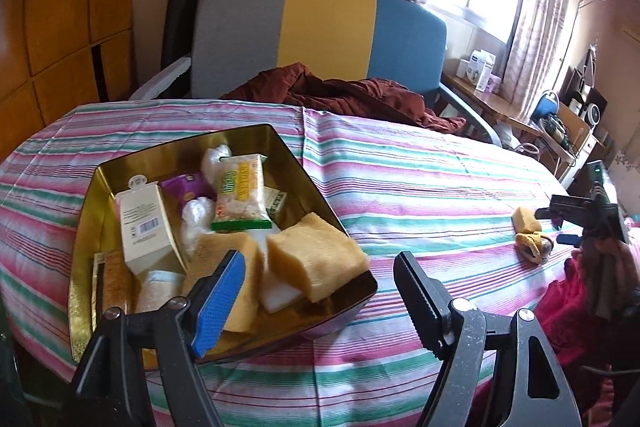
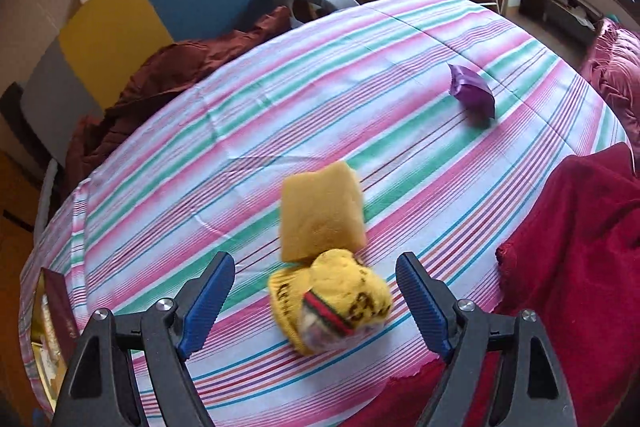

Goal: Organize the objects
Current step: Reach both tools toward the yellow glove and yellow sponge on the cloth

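Yellow sock (image 2: 336, 303), long axis crosswise between open fingers (image 2: 208, 303)

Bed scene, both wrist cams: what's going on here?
A person with two handheld tongs is sorting loose items on a striped bedspread into a gold tin. The tin already holds sponges, a snack pack and a small box. The left tongs hover open at its near edge, holding nothing. The right tongs are open over a yellow sock bundle beside a sponge; a purple packet lies farther off.
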### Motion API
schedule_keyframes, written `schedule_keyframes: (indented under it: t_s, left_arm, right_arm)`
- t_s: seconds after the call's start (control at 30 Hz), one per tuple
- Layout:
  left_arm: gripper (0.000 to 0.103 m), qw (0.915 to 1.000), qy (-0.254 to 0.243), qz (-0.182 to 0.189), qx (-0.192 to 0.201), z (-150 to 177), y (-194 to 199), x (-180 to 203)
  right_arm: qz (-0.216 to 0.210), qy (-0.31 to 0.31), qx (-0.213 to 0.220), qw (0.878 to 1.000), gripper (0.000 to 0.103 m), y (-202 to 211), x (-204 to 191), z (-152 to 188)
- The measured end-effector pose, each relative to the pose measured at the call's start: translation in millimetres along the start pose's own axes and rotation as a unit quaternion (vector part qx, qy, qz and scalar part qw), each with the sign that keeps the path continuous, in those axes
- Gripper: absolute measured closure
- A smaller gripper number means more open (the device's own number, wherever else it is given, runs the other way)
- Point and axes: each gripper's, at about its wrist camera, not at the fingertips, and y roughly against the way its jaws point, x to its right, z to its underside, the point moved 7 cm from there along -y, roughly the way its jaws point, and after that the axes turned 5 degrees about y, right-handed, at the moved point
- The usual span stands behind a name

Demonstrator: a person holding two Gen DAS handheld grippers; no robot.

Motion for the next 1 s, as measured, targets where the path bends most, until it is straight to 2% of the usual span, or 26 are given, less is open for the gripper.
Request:
schedule_keyframes:
  t_s: [0.07,0.2,0.23,0.27,0.37,0.43,0.5,0.6,0.8,1.0]
  left_arm:
    - [0.026,1.0,-0.001,0.004,-0.005,1.1,-2.5,3.0]
    - [0.026,0.9999,-0.001,0.01,-0.011,1.5,-5.9,7.5]
    - [0.026,0.9999,-0.002,0.012,-0.012,1.6,-6.7,9.0]
    - [0.026,0.9998,-0.005,0.014,-0.013,1.6,-7.2,11.2]
    - [0.026,0.9997,-0.013,0.019,-0.013,1.9,-7.7,17.3]
    - [0.026,0.9995,-0.018,0.023,-0.015,1.8,-8.4,22.3]
    - [0.026,0.9992,-0.024,0.028,-0.017,1.2,-9.5,28.5]
    - [0.025,0.9982,-0.042,0.037,-0.022,1.4,-12.5,43.3]
    - [0.025,0.9923,-0.092,0.071,-0.043,6.4,-26.7,86.7]
    - [0.025,0.9836,-0.122,0.104,-0.083,14.7,-53.1,130.9]
  right_arm:
    - [-0.008,-0.009,-0.024,1.0,0.019,-12.6,0.3,4.6]
    - [-0.066,0.019,-0.06,0.996,0.016,-23.4,-22.7,15.8]
    - [-0.095,0.033,-0.064,0.993,0.016,-22.3,-33.4,18.3]
    - [-0.132,0.043,-0.075,0.987,0.016,-22.2,-46.0,22.9]
    - [-0.201,0.081,-0.1,0.971,0.016,-18.5,-77.3,36.9]
    - [-0.251,0.099,-0.098,0.958,0.016,-7.8,-94.7,41.8]
    - [-0.264,0.104,-0.08,0.955,0.016,1.5,-98.9,40.2]
    - [-0.257,0.075,-0.051,0.962,0.016,1.4,-89.4,21.8]
    - [-0.18,-0.004,-0.011,0.984,0.016,-6.4,-43.7,-0.2]
    - [-0.132,-0.044,-0.003,0.99,0.016,-11.7,-25.2,-3.3]
